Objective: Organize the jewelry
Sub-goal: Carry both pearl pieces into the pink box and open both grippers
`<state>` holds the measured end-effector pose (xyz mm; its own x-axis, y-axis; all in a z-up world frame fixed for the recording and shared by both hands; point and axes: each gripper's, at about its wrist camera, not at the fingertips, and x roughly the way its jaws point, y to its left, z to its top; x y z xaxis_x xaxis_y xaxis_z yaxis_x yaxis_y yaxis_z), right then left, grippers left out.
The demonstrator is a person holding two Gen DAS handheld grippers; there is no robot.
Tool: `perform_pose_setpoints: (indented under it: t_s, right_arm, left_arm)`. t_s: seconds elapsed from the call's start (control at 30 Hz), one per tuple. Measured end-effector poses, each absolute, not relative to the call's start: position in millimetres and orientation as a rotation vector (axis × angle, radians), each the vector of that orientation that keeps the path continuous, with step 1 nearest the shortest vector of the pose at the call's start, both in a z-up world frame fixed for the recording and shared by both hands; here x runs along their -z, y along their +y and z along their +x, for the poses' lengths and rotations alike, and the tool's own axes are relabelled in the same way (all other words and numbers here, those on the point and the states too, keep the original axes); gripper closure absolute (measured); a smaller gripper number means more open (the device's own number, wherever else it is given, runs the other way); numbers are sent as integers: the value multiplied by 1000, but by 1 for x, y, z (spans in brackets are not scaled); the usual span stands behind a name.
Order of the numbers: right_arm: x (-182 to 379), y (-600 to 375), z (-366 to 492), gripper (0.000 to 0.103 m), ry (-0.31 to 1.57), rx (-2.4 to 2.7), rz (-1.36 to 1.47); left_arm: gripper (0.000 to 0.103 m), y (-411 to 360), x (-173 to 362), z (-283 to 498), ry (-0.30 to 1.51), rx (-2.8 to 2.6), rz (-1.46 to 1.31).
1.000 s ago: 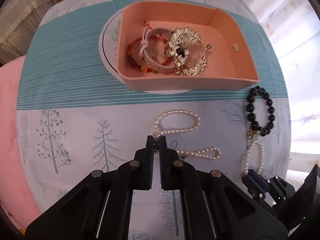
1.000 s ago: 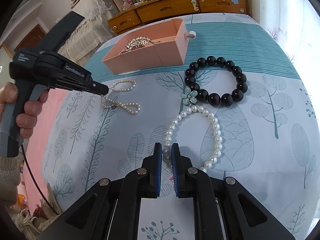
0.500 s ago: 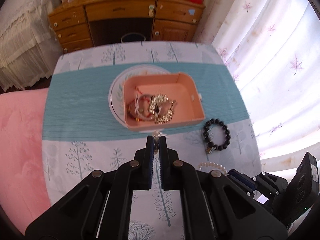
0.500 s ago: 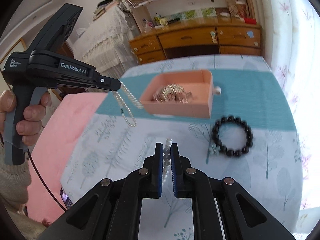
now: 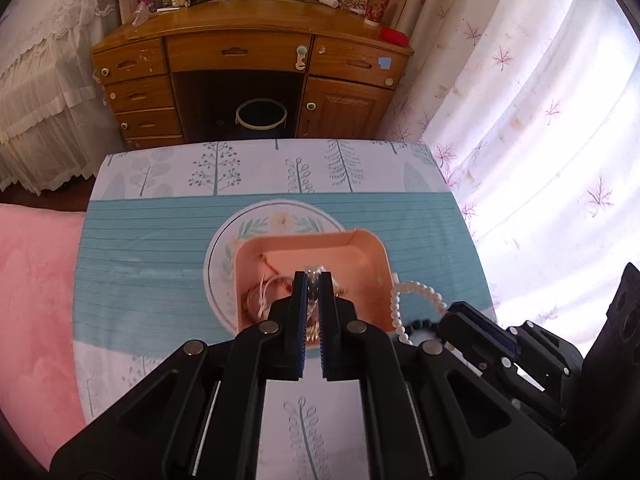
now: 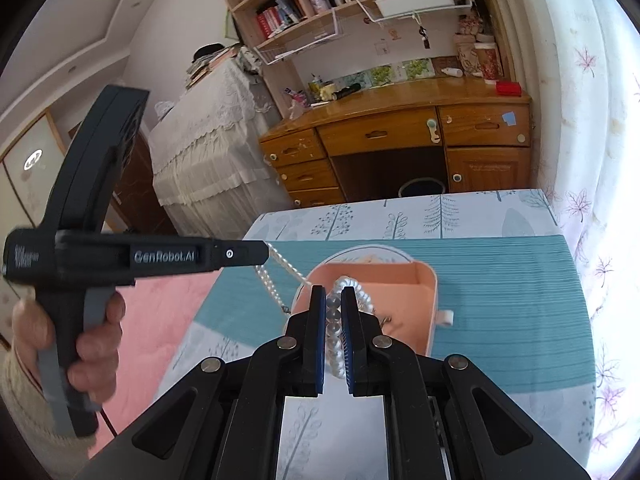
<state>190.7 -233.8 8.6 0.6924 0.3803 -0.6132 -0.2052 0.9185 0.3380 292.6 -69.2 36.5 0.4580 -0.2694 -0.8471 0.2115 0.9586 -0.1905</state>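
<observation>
My left gripper is shut and held high above the pink tray. The right wrist view shows a thin pearl necklace hanging from the left gripper's tip toward the tray. My right gripper is shut on a pearl bracelet with bigger beads. That bracelet loops up beside the tray's right edge, ahead of the right gripper. Several bracelets and a gold piece lie in the tray. A black bead bracelet rests on the cloth, partly hidden.
The table wears a tree-print cloth with a teal band. A pink blanket lies to its left. Beyond the far edge stand a wooden desk and a bin. Curtains hang on the right. A hand holds the left gripper.
Both grippers have risen well off the cloth, each lifting its pearl strand, and have come over the tray. The black bead bracelet stayed on the table.
</observation>
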Motion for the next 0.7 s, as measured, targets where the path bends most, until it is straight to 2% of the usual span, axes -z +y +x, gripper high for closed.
perform_pose_setpoints:
  t_s: [0.23, 0.53, 0.7]
  right_arm:
    - [31, -247, 263, 96, 830, -265, 299]
    - [109, -257, 300, 95, 953, -224, 310]
    - [132, -272, 300, 87, 975, -226, 370]
  left_arm:
    - [100, -92, -2, 334, 1056, 319, -74]
    - [100, -120, 48, 360, 1096, 323, -34]
    - [100, -129, 61, 363, 1106, 340, 9]
